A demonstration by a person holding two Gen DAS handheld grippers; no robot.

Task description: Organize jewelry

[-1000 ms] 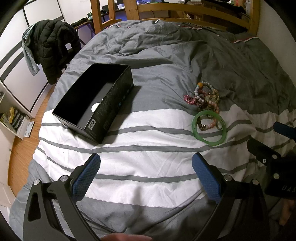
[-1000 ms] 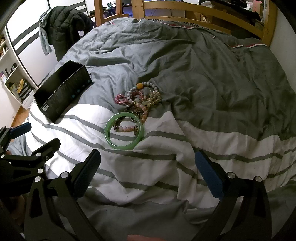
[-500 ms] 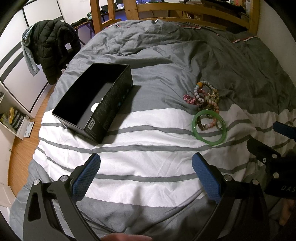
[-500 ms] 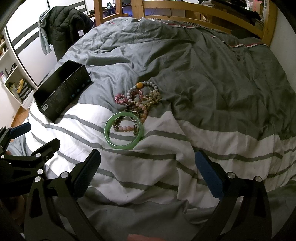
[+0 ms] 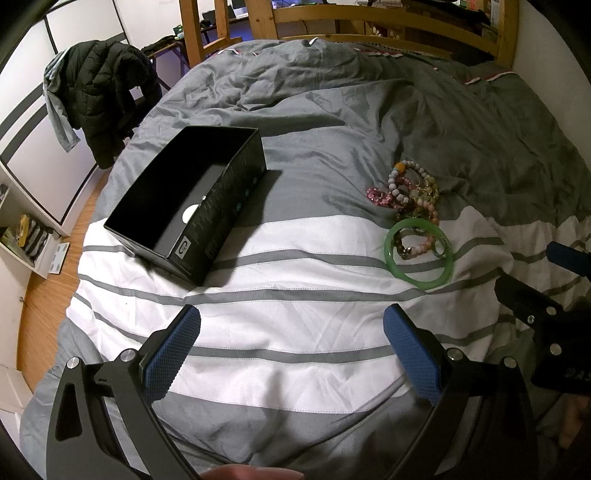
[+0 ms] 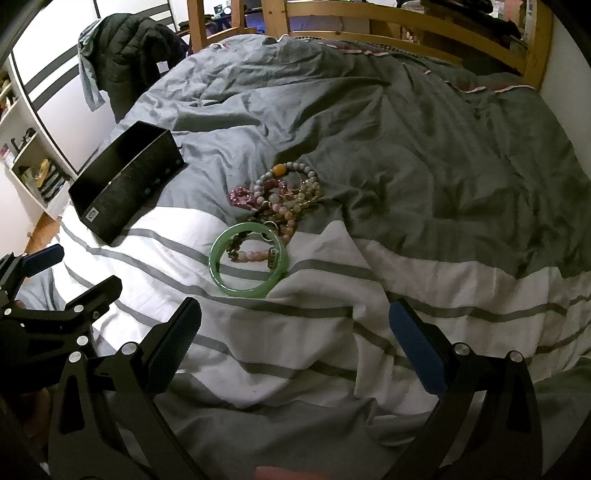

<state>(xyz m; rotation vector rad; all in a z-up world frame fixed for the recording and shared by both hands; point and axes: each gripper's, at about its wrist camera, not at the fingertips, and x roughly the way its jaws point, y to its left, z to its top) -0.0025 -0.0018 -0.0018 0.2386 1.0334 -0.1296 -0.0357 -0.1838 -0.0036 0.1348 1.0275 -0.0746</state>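
Note:
A green bangle (image 5: 419,275) (image 6: 236,290) lies flat on the striped duvet, with a pile of beaded bracelets (image 5: 412,190) (image 6: 280,195) just beyond it; one pink bead strand lies inside the ring. An open black box (image 5: 192,201) (image 6: 122,184) sits on the bed to the left of the jewelry. My left gripper (image 5: 291,347) hovers open over the white stripes, nearer than the box and bangle. My right gripper (image 6: 295,336) is open too, a short way in front of the bangle. Neither holds anything.
The grey and white duvet (image 5: 295,325) is wrinkled all over. A wooden bed frame (image 5: 369,22) runs along the far end. A dark jacket (image 5: 107,88) hangs at the left near white shelves (image 5: 33,236). Wood floor shows beside the bed's left edge.
Almost nothing differs. The right wrist view has crept slightly toward the bangle; the left wrist view has barely shifted. Both grippers stay open.

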